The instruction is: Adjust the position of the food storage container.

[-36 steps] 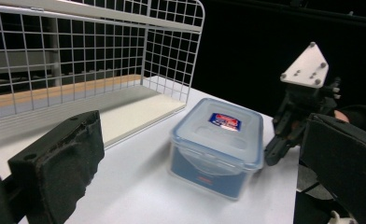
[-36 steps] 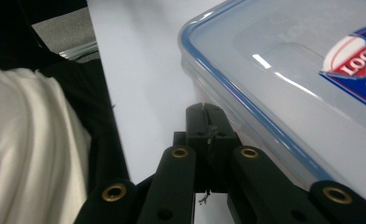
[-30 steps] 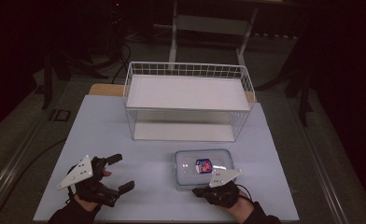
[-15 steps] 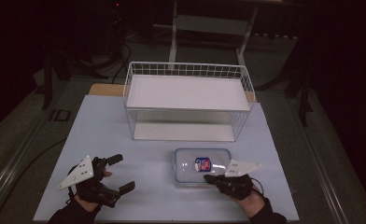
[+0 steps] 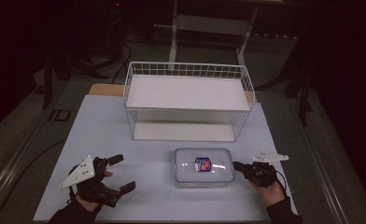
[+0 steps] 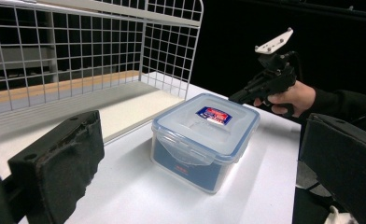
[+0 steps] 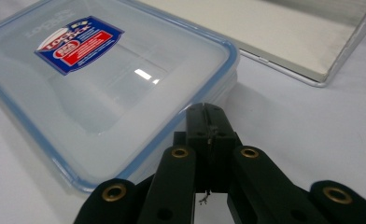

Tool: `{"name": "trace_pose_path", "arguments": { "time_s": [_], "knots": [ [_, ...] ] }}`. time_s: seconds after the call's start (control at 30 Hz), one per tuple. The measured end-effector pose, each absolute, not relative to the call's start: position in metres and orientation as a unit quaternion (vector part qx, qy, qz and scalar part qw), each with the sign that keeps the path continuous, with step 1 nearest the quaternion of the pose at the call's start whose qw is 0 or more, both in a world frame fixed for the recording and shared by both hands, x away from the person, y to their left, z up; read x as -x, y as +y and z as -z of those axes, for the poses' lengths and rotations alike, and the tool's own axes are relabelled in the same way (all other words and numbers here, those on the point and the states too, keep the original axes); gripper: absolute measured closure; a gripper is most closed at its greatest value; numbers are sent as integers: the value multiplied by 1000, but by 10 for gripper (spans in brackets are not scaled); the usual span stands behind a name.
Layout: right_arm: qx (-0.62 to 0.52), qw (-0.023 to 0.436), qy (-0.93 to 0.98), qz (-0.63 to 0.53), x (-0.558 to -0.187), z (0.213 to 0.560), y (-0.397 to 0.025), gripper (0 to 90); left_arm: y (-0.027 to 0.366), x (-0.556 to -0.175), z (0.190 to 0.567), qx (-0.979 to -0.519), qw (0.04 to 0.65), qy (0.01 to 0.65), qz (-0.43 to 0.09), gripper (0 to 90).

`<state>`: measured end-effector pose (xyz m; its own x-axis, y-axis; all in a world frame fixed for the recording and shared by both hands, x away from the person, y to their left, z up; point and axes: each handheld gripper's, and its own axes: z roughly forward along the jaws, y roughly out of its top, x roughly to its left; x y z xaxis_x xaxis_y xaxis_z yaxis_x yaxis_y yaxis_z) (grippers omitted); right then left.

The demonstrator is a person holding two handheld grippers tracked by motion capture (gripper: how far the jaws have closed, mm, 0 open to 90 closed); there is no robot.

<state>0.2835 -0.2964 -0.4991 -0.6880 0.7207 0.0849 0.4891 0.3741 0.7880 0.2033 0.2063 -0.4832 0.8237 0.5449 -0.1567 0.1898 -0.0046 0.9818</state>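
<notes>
Sitting on the table [image 5: 125, 135] before the wire basket [image 5: 188, 100], the container [image 5: 202, 167] bears a red-and-blue "Lock & Lock" label [image 7: 80, 44]; the right gripper [image 5: 237, 165] is pinched closed at its edge, the left gripper [image 5: 120, 172] spread wide.

Obstacles: your wire basket [image 5: 188, 100] stands well behind the lidded container [image 5: 203, 166], bare tabletop [image 5: 148, 148] between. Passage: open tabletop left of the container toward your left gripper [image 5: 118, 173]; your right gripper [image 5: 237, 165] sits just beside its right edge.
</notes>
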Motion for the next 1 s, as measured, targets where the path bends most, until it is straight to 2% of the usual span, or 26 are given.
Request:
{"name": "trace_pose_path", "arguments": {
  "time_s": [0.97,1.0],
  "knots": [
    [-342,114,827,-432,-291,497,-252,899,202,-205,485,-702,650,263,-128,0],
    [-340,117,827,-433,-291,495,-252,874,202,-205,484,-701,650,264,-128,0]
  ]
}}
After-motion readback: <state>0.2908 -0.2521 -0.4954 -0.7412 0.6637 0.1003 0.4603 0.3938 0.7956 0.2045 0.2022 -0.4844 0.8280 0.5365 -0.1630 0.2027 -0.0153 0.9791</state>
